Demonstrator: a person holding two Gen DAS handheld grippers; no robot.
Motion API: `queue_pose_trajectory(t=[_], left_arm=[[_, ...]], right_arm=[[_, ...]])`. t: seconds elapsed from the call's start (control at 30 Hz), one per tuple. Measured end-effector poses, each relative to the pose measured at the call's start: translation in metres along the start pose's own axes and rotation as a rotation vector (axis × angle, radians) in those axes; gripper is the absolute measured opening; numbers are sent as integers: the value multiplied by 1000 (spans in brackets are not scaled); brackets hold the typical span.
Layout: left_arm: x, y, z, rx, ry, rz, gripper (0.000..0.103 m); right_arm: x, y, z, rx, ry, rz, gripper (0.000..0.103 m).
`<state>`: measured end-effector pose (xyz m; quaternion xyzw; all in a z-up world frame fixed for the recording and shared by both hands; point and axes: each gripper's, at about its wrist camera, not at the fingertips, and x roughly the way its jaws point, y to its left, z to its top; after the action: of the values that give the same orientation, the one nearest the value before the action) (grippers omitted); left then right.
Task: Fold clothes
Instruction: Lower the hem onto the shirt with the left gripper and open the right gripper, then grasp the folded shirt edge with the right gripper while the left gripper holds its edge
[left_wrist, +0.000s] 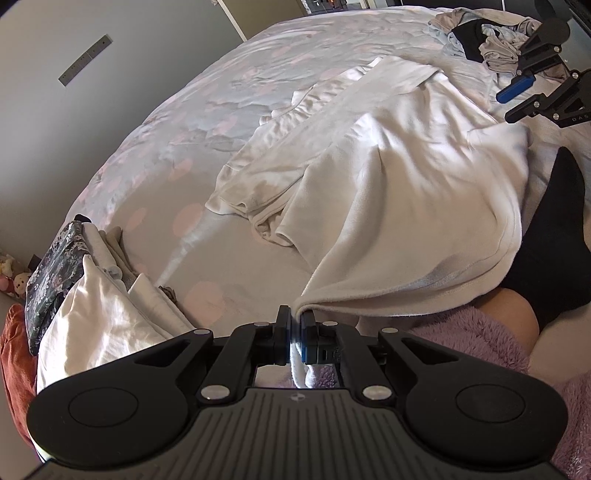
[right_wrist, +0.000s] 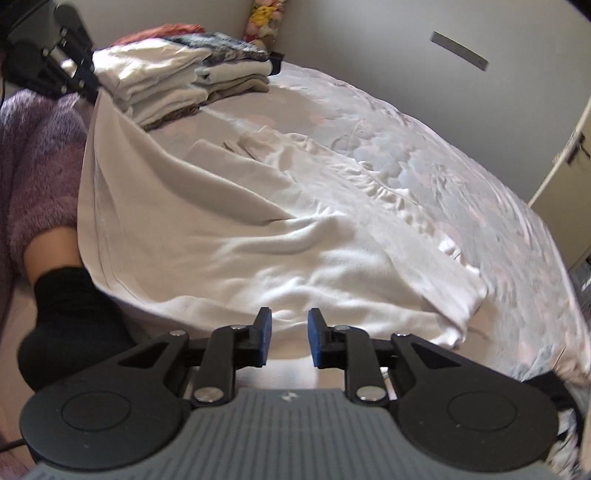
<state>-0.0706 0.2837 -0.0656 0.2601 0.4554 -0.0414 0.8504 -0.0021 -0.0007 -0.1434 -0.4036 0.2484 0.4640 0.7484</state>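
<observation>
A white garment (left_wrist: 399, 192) lies spread across the bed, with one hem corner lifted. My left gripper (left_wrist: 294, 317) is shut on that corner, near the person's knee. It also shows in the right wrist view (right_wrist: 94, 90), holding the cloth up at the far left. My right gripper (right_wrist: 289, 326) is open and empty, just above the garment's (right_wrist: 258, 236) near edge. In the left wrist view the right gripper (left_wrist: 517, 99) hovers at the far right of the garment with its jaws apart.
A stack of folded clothes (right_wrist: 177, 81) sits at the bed's edge, also in the left wrist view (left_wrist: 99, 295). A heap of unfolded clothes (left_wrist: 484, 37) lies at the far right. The person's black-socked foot (left_wrist: 550, 236) and purple fleece (right_wrist: 33, 155) are close by. The floral bedspread (left_wrist: 221, 110) extends beyond.
</observation>
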Motion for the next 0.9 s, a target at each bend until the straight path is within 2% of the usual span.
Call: queue_pose_trajectory(t=[0.1, 0.33, 0.6, 0.8, 0.9], left_arm=[[2, 0, 0, 7, 2, -2, 3], [7, 1, 0, 7, 8, -12, 3], [13, 9, -3, -29, 7, -45, 3], [18, 16, -5, -60, 12, -73, 3], [20, 18, -6, -73, 13, -77, 3]], right_arm=[[6, 0, 6, -114, 36, 8, 34], [19, 1, 19, -380, 120, 28, 35], [76, -42, 33, -160, 269, 154, 41], [105, -64, 23, 58, 337, 252, 44], [101, -67, 18, 130, 318, 284, 29]])
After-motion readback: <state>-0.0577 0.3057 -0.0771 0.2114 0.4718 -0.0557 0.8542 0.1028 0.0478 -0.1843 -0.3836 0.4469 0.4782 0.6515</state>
